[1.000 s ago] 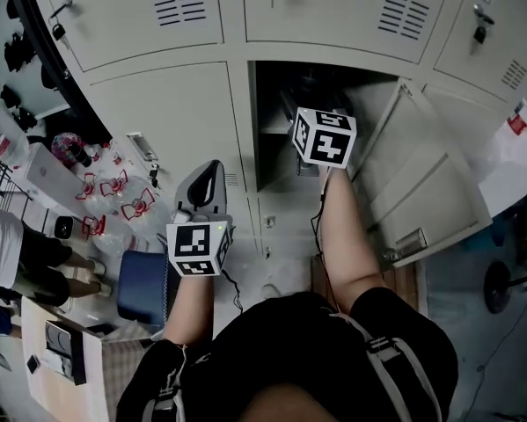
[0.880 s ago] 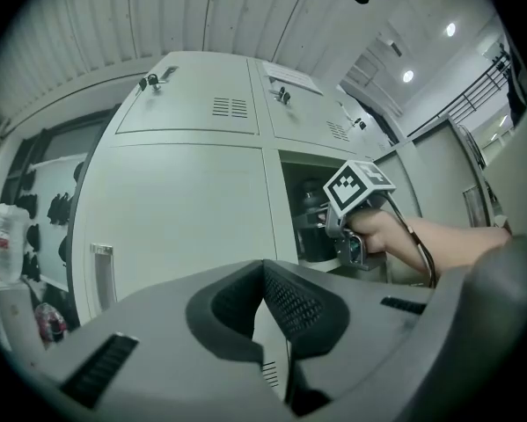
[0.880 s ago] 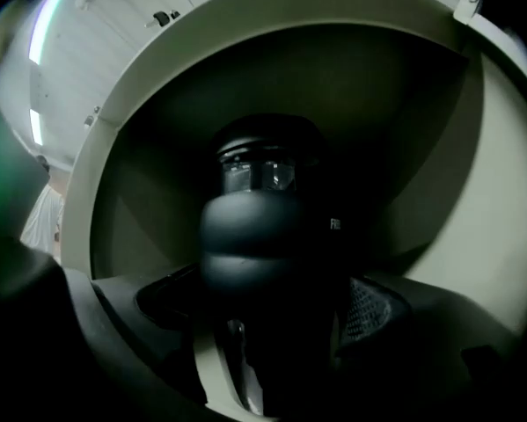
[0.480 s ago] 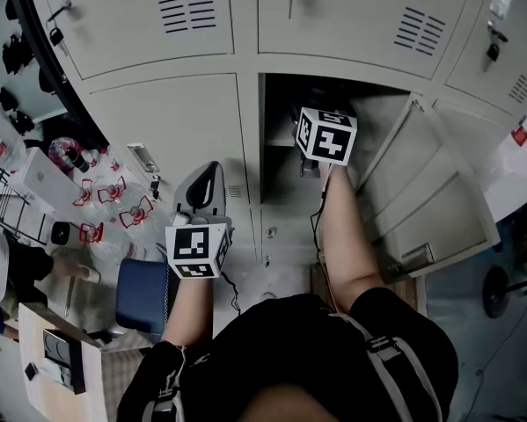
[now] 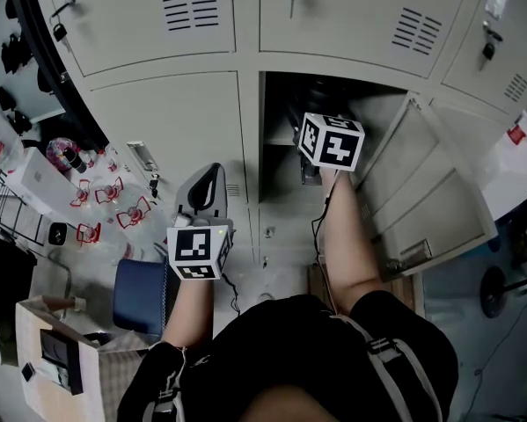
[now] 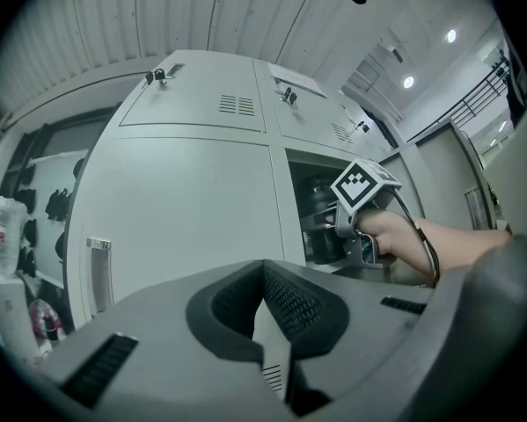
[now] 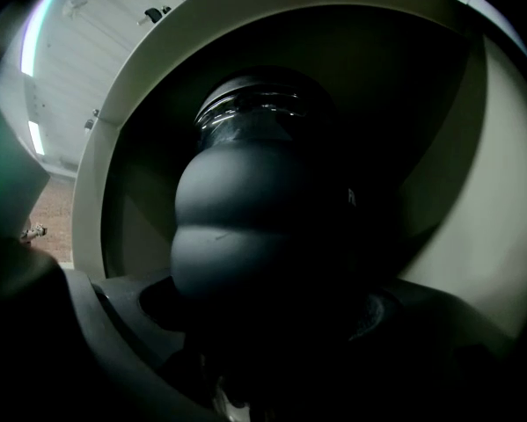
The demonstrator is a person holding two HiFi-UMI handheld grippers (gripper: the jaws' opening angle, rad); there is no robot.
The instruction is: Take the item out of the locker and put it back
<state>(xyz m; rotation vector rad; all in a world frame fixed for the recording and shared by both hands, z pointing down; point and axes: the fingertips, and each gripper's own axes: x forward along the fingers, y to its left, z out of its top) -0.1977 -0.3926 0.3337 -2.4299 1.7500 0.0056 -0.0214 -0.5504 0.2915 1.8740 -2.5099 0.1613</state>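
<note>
Bank of grey steel lockers [image 5: 166,104] with louvred vents along the far wall, grey floor [image 5: 474,332] near right, blue chair [image 5: 138,299] near left, ribbed ceiling [image 6: 157,16] overhead, round lights [image 6: 408,82] and a railing [image 6: 483,95] far right.

Camera layout
Head view looks steeply down; both gripper views face level, the right close inside the shared open compartment [image 5: 281,104].

Blue bin [image 5: 140,295] nr cardboard box [image 5: 45,322]
</note>
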